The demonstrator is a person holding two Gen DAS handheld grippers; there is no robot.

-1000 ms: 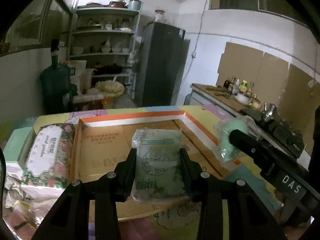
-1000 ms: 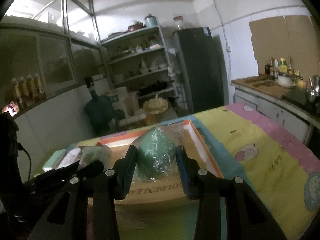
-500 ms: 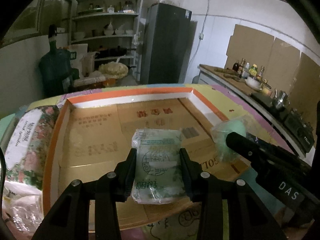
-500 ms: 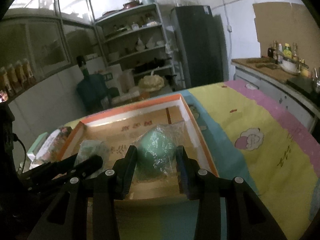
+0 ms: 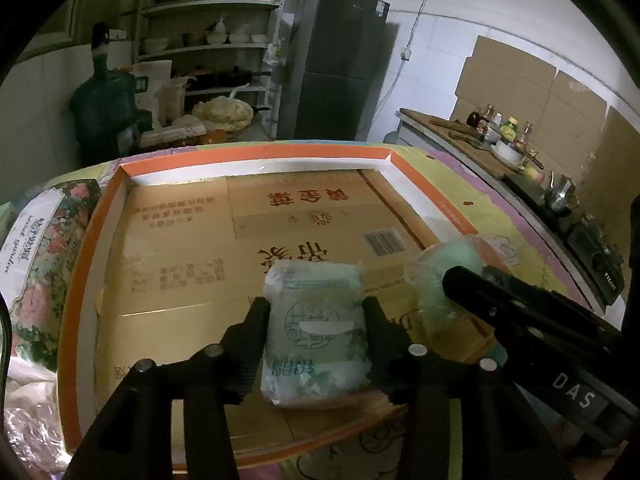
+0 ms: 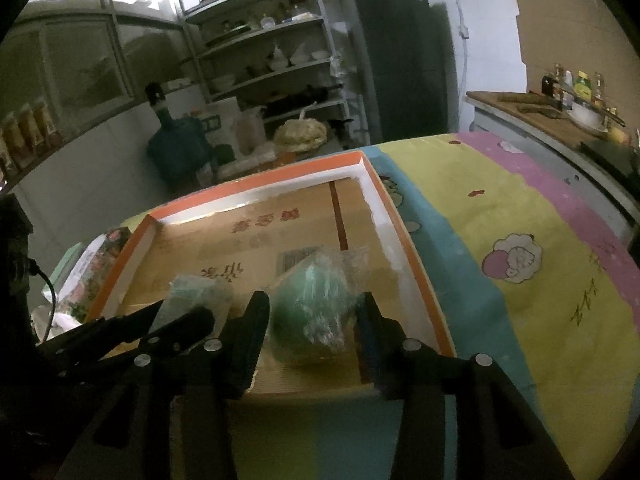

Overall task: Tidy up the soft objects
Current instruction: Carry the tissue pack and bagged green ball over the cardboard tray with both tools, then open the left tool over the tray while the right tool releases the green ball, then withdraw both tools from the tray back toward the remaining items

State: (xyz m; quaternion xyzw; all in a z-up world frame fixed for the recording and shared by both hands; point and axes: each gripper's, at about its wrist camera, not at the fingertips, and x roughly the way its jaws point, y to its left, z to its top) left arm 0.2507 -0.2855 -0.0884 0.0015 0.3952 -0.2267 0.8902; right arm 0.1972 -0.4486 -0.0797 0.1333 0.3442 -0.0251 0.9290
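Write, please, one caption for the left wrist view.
Left gripper opening around a tissue pack in the orange-rimmed box; right gripper beside it.

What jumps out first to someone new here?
The orange-rimmed cardboard tray on the pastel cartoon tablecloth. Inside it, near the front edge, sit a pale green plastic-wrapped tissue pack and a green soft ball in clear wrap, each between opening black fingers.

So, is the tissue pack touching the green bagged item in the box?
Apart. The left wrist view shows a strip of the bare floor of the box between the tissue pack and the green bagged item.
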